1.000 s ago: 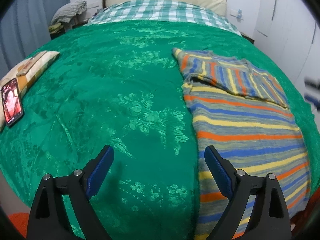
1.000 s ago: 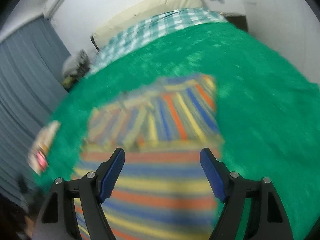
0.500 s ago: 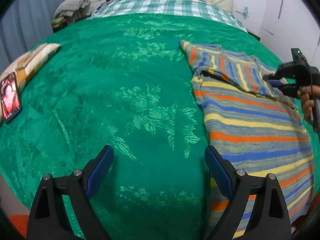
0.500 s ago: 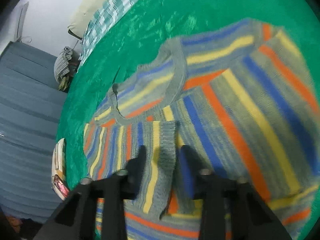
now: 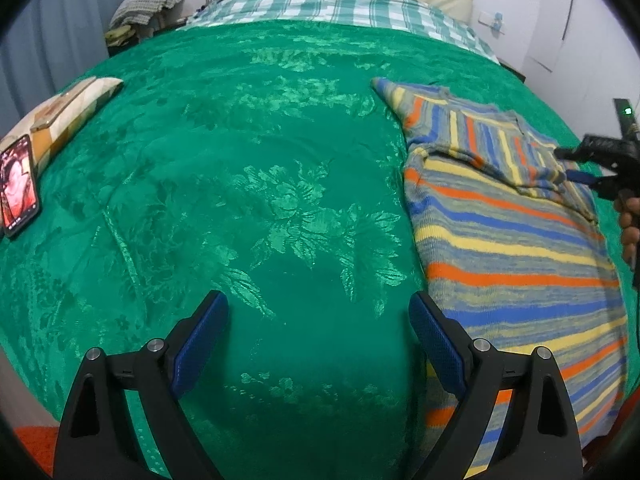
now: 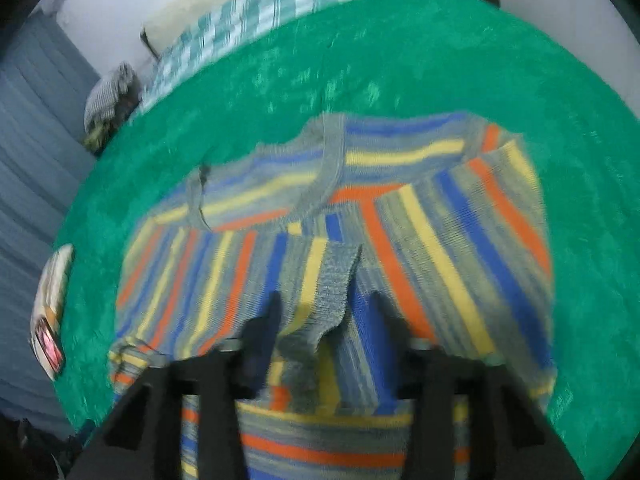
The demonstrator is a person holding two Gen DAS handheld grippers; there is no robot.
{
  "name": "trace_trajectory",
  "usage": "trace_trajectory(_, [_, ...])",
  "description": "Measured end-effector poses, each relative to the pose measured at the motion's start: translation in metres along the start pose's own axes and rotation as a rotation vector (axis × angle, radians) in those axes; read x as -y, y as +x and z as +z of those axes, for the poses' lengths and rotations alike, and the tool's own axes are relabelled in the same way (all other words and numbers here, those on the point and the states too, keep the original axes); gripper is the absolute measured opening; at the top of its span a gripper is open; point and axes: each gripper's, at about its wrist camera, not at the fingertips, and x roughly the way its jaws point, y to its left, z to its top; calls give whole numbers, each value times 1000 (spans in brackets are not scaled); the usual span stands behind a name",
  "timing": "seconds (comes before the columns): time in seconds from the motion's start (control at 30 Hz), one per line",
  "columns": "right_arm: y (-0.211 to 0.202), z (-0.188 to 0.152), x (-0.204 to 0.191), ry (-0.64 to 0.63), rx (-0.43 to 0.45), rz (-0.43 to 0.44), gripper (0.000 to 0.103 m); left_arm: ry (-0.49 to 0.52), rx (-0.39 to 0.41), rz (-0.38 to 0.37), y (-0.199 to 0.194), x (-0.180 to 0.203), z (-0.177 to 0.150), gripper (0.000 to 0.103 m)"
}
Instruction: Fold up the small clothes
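A striped knit sweater [image 5: 516, 240] in grey, blue, yellow and orange lies flat on the green bedspread [image 5: 248, 184], right of centre, both sleeves folded across its chest. My left gripper [image 5: 318, 336] is open and empty above bare bedspread, just left of the sweater's hem. My right gripper [image 6: 324, 312] hovers low over the folded sleeves [image 6: 336, 280]; its jaws stand apart with a grey cuff between them. It also shows in the left wrist view [image 5: 576, 166] at the sweater's shoulder. The right wrist view is motion-blurred.
A phone with a lit screen [image 5: 16, 186] and a patterned cushion [image 5: 68, 108] lie at the bed's left edge. A checked sheet and cream pillow [image 5: 344, 0] are at the head. Grey curtains hang left; a white wall is right.
My right gripper came down onto the sweater's folded sleeves and narrowed, then pulled back slightly with jaws wider. My left gripper edged forward and stayed open.
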Motion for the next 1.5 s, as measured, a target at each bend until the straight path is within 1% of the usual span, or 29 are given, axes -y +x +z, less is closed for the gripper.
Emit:
trace_trajectory(0.03, [-8,-3,0,15,18,43,53,2,2,2,0,0,0,93])
trace_trajectory(0.07, [-12,-5,-1,23,13,75,53,1,1,2,1,-1,0,93])
trace_trajectory(0.1, [-14,-8,-2,42,-12,112,53,0,0,1,1,-1,0,93])
trace_trajectory(0.2, [-16,-19,3,108,-48,176,53,3,5,4,0,-1,0,93])
trace_trajectory(0.27, [-16,-25,17,190,-64,213,52,7,9,5,-2,-2,-1,93])
trace_trajectory(0.33, [-18,-30,34,308,-66,256,47,4,10,0,-2,-3,0,93])
trace_trajectory(0.37, [-17,-28,34,362,-65,276,40,2,9,-2,-2,-3,0,93])
trace_trajectory(0.4, [-16,-27,38,400,-67,296,35,3,7,0,-1,-3,0,93])
trace_trajectory(0.47, [-12,-24,37,417,-92,325,34,7,3,2,0,-2,0,93])
trace_trajectory(0.57, [-2,-22,25,390,-164,304,32,11,4,1,0,1,0,93])
trace_trajectory(0.6, [1,-23,22,378,-192,269,32,13,4,0,0,1,0,93])
trace_trajectory(0.63, [4,-24,18,370,-200,235,32,16,2,1,0,2,0,93])
trace_trajectory(0.67, [6,-24,17,364,-201,222,32,17,1,1,0,2,-1,93])
trace_trajectory(0.73, [11,-23,15,358,-185,196,28,18,-3,2,1,2,-1,93])
trace_trajectory(0.77, [14,-23,15,356,-181,195,20,16,-8,1,2,2,-1,93])
trace_trajectory(0.8, [18,-22,13,334,-178,183,7,15,-11,1,2,2,-2,93])
trace_trajectory(0.83, [17,-22,12,314,-172,163,4,14,-12,3,2,1,-2,93])
trace_trajectory(0.97, [-4,-28,11,284,-143,155,4,-2,-8,-9,0,-3,-1,93])
trace_trajectory(1.03, [-7,-33,11,229,-149,104,6,-9,-16,-20,2,-3,0,93])
trace_trajectory(1.07, [-4,-36,14,207,-169,66,7,-9,-22,-18,3,-3,0,93])
trace_trajectory(1.1, [0,-39,16,206,-192,46,7,-7,-25,-13,4,-2,-1,93])
trace_trajectory(1.13, [0,-42,20,228,-188,64,7,-5,-25,-10,4,-2,-1,93])
trace_trajectory(1.17, [-1,-42,21,236,-176,72,9,-3,-21,-9,2,-2,-2,93])
trace_trajectory(1.23, [-16,-45,23,218,-122,69,26,7,-8,-9,-2,-2,-3,93])
trace_trajectory(1.27, [-24,-47,21,197,-96,69,43,17,0,-4,-5,-2,-4,93])
trace_trajectory(1.3, [-35,-51,20,167,-67,73,52,22,4,-2,-6,-1,-4,93])
trace_trajectory(1.37, [-56,-62,18,91,-25,59,53,23,8,-12,-9,-1,-4,93])
trace_trajectory(1.43, [-79,-80,21,4,12,24,53,29,9,-28,-10,2,-5,93])
trace_trajectory(1.5, [-100,-99,31,-40,40,-5,58,49,12,-30,-11,7,-5,93])
